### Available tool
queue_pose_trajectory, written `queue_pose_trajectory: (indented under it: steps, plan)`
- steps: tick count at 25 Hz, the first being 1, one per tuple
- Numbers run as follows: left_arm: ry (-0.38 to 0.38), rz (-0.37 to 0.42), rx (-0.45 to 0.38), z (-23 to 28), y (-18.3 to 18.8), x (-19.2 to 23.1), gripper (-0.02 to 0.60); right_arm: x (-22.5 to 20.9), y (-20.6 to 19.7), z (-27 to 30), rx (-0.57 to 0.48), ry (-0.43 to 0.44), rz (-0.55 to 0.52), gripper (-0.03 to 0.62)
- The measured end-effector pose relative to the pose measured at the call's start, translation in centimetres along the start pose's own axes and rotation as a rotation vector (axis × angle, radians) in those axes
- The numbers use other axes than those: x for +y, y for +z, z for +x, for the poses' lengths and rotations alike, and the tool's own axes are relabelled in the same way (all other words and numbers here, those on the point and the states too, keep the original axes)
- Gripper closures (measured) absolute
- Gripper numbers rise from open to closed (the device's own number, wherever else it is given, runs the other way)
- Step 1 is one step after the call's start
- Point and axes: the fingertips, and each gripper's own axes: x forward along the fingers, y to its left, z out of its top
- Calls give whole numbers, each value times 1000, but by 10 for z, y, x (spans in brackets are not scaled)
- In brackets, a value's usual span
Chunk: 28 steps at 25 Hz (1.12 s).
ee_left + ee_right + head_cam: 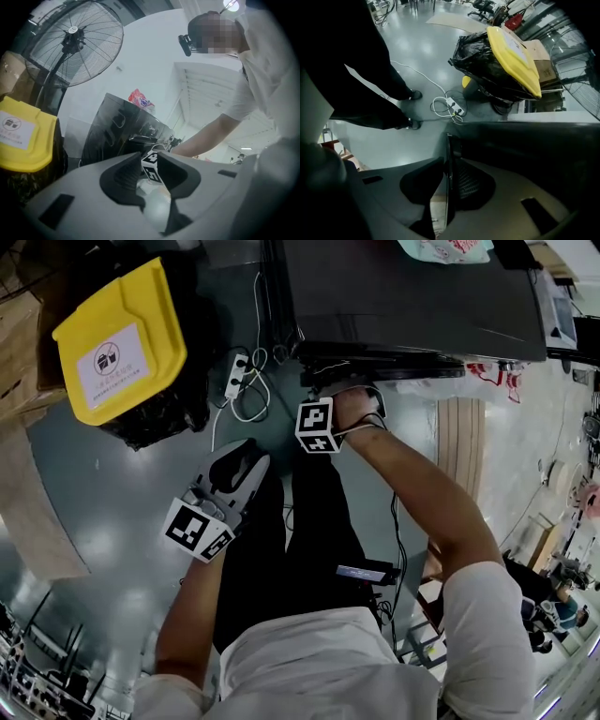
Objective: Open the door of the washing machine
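I am holding my left gripper (pixel 145 161) with jaws apart, framing the right gripper's marker cube (pixel 151 169). The dark washing machine (pixel 117 126) is standing at eleven o'clock and a yellow bin (pixel 23 140) is sitting at nine.

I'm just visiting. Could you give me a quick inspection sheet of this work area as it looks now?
Surface: glossy grey floor.
Job's things: dark washing machine; thin edge of its door between the right jaws.
Clutter: yellow-lidded bin; red packet on the machine.
Grippers: left gripper open and empty; right gripper shut on the door.
Cables: white power strip with looped leads on the floor.
Surroundings: standing fan, cardboard boxes.
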Motion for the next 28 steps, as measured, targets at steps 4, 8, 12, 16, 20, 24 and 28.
queue_pose_trajectory:
  steps: [4, 8, 12, 16, 20, 24, 28]
  plan:
    - [-3, 2, 7, -7, -1, -1, 474, 18, 4, -5, 5, 44, -7, 511]
    - [-8, -8, 24, -17, -10, 2, 474, 64, 11, -18, -8, 31, -80, 511]
    - [-37, 0, 56, -11, -24, 0, 474, 114, 14, -32, -47, -50, -191, 507]
    - [-73, 12, 91, 11, -40, -16, 474, 178, 8, -43, -75, -60, -271, 502]
    - [-153, 39, 131, 40, -55, -49, 474, 246, -4, -53, -90, -51, -289, 482]
    - [-222, 64, 145, 67, -70, -94, 474, 318, -41, -56, -51, -25, -324, 454]
    - [-263, 78, 146, 80, -82, -140, 474, 390, -90, -57, 8, 48, -332, 439]
